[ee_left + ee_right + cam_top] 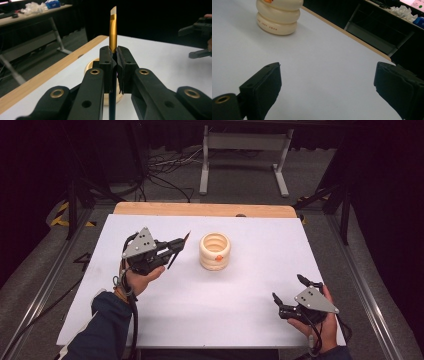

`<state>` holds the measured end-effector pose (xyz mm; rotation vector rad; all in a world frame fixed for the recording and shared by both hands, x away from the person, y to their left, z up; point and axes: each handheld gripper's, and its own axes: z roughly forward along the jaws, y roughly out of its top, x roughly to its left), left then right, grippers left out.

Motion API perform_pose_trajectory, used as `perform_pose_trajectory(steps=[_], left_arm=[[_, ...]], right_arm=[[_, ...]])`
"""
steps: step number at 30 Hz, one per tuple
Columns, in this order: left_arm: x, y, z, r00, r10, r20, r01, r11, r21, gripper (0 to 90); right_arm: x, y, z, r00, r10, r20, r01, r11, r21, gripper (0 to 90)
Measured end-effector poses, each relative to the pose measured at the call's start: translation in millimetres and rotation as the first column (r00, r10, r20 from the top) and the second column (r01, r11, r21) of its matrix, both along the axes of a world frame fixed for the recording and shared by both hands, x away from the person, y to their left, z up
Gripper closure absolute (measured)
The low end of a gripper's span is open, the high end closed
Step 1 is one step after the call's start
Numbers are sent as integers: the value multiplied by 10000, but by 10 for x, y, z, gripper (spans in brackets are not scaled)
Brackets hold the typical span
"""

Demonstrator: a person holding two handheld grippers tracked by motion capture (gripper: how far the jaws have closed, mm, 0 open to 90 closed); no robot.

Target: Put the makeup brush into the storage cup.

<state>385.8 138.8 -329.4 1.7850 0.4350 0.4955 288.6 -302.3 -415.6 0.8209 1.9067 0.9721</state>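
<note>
My left gripper [178, 245] hovers just left of a cream, ring-shaped holder [215, 251] with an orange spot on it. Its jaws are shut on a thin black stick [180, 249] with a gold band and a pale slanted tip [113, 27]. In the left gripper view the stick stands upright between the pads of my left gripper [114, 56], and the holder [90, 65] sits partly hidden behind them. My right gripper [287, 287] rests low at the table's front right, open with nothing between its fingers. The right gripper view shows my right gripper [327, 82] with jaws wide apart and the holder [279, 17] far off.
A white sheet [250, 290] covers the table, with a strip of bare wood [200, 209] along the far edge. Beyond it stand a metal frame [245, 150] and floor cables [165, 170]. A cluttered side table [30, 12] stands farther off.
</note>
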Motion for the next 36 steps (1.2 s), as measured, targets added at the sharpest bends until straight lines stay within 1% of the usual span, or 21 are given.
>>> perform_pose_trajectory(steps=[1,2,3,4,6,7,9,11,12,14,18,20,26,28,30,33,36], left_arm=[[8,-3,6,10000,36,56,-35,10000,-80,829],[21,-9,12,10000,-66,-21,66,9998,-207,829],[31,-15,16,10000,2,66,0,9996,-269,829],[38,-19,24,10000,17,31,-16,9996,-294,829],[62,-34,42,9999,-58,109,63,9991,-429,829],[65,-44,53,9999,-47,118,52,9993,-376,829],[77,-52,63,9998,-98,189,106,9991,-412,829],[83,-73,86,9995,-197,255,210,9986,-491,829],[88,-89,102,9993,-225,314,243,9979,-603,829],[100,-104,122,9989,-176,431,209,9969,-759,829],[141,-142,154,9976,-349,593,399,9956,-849,829],[163,-164,170,9977,-387,563,435,9954,-854,829],[246,-240,193,9974,-362,629,433,9924,-1151,829],[270,-264,193,9972,-453,589,524,9908,-1252,829],[298,-289,193,9972,-409,625,482,9915,-1207,829],[345,-327,190,9979,-360,542,421,9923,-1161,829],[403,-374,196,9978,-389,541,455,9910,-1257,829]], right_arm=[[-1,-1,1,10000,-4,3,4,10000,7,80],[-2,-2,2,10000,-8,16,8,10000,8,80],[-2,-4,2,10000,-27,1,27,10000,30,80],[-2,-6,2,10000,-33,-14,33,10000,46,80],[-2,-4,1,10000,-22,-18,23,10000,40,80],[0,-3,1,10000,-10,-6,10,10000,18,80],[0,0,0,10000,12,-17,-12,10000,12,81],[0,0,0,10000,11,-16,-11,10000,7,81],[0,0,0,10000,14,-22,-14,10000,15,81],[0,1,-1,10000,23,-31,-23,10000,15,82],[-2,7,0,10000,66,-45,-66,10000,6,82],[-3,12,-2,9999,96,-80,-95,10000,6,83],[-4,12,2,9999,110,-40,-110,9999,-6,83],[-4,12,0,9999,111,-56,-111,9999,2,83],[-4,12,-1,9999,114,-56,-114,9999,-6,83],[-2,10,-2,9999,114,-67,-113,9999,15,83],[-1,11,-3,9999,119,-77,-119,9999,3,83]])
